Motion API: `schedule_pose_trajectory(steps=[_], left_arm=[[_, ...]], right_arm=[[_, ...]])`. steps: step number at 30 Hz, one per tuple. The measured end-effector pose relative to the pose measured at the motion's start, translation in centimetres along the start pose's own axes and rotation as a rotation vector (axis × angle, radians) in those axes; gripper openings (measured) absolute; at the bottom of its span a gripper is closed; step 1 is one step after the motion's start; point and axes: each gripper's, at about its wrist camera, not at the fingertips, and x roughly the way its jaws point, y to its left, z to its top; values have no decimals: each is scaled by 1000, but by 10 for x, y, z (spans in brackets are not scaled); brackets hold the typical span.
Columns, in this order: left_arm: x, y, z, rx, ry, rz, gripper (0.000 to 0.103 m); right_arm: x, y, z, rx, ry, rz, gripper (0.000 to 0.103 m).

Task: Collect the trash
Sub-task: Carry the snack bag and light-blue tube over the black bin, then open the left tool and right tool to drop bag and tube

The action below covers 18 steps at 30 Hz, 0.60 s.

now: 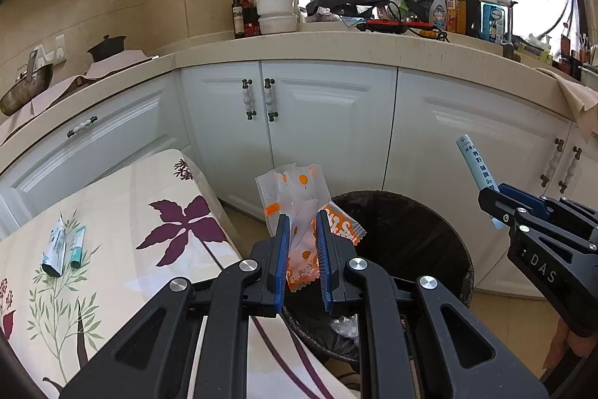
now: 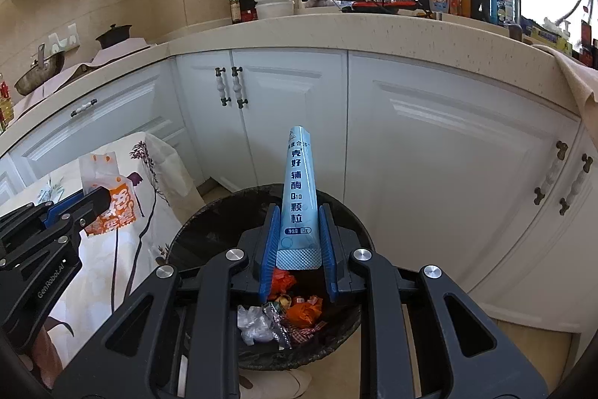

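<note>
While the left gripper (image 1: 303, 249) clenched a crumpled orange-and-white wrapper (image 1: 299, 212) above the bin's (image 1: 429, 242) near-left rim, the right gripper (image 2: 299, 242) pinched a pale-blue sachet (image 2: 301, 197); only its view showed trash (image 2: 284, 320) inside.

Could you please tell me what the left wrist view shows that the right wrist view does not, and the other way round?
Only the left wrist view shows two small packets lying on the floral tablecloth.

Only the right wrist view shows the trash pile at the bottom of the bin.

Both show the left gripper shut on the orange-and-white wrapper, the right gripper shut on the blue sachet, both held over the bin, and the white cabinets behind.
</note>
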Motion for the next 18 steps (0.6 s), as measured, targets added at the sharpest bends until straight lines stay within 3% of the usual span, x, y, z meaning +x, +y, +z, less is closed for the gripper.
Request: schedule_pose_trajectory(steps=[18], left_arm=[[31,-14,7,4,12,-4,16]], right_arm=[[27,1,-4,3,12,-24,21]])
